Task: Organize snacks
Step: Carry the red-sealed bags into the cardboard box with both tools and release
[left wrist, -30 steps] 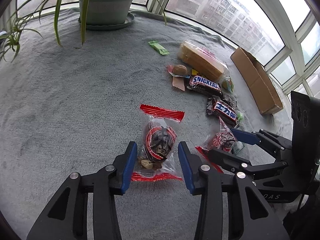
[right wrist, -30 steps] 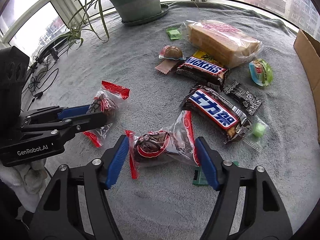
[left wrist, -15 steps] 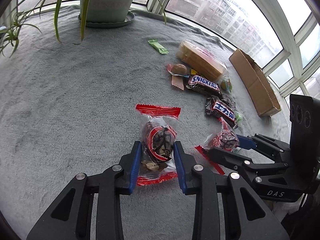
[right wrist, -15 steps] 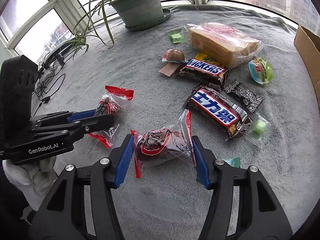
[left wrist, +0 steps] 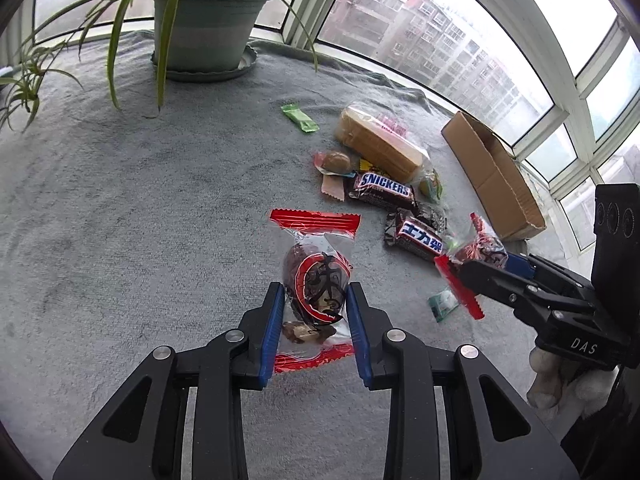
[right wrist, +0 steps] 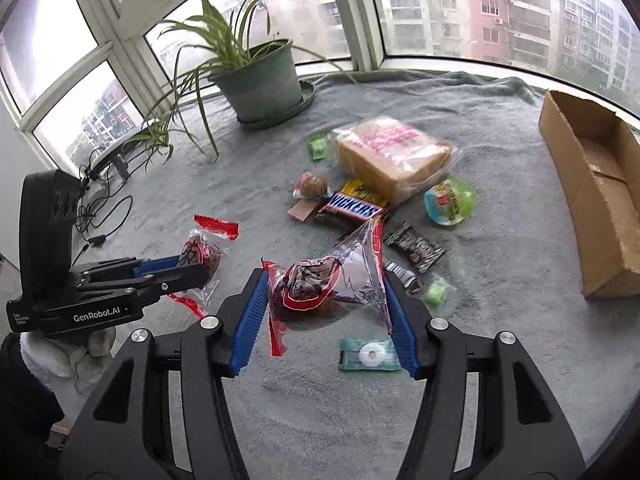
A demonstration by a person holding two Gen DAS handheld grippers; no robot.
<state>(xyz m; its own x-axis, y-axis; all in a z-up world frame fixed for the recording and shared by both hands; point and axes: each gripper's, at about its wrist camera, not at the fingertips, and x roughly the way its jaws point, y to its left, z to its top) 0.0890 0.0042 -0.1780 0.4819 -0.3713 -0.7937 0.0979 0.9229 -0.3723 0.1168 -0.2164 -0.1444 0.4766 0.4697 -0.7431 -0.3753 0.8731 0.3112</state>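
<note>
surface: grey cloth (left wrist: 120, 200), snacks scattered mid-right
room: bay windows (right wrist: 500, 8), potted plant (left wrist: 208, 20), open cardboard box (right wrist: 592, 184)
left gripper (left wrist: 316, 300): just closed, clamping red date pack (left wrist: 316, 276)
right gripper (right wrist: 324, 296): just closed, holding second date pack (right wrist: 320, 288), off surface

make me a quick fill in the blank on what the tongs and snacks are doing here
1. The left tongs are shut on a clear, red-ended ____ packet.
2. The open brown cardboard box holds ____ snacks.
3. The brown Snickers bar lies on the grey ____.

Missing: snack; no; blanket
</note>
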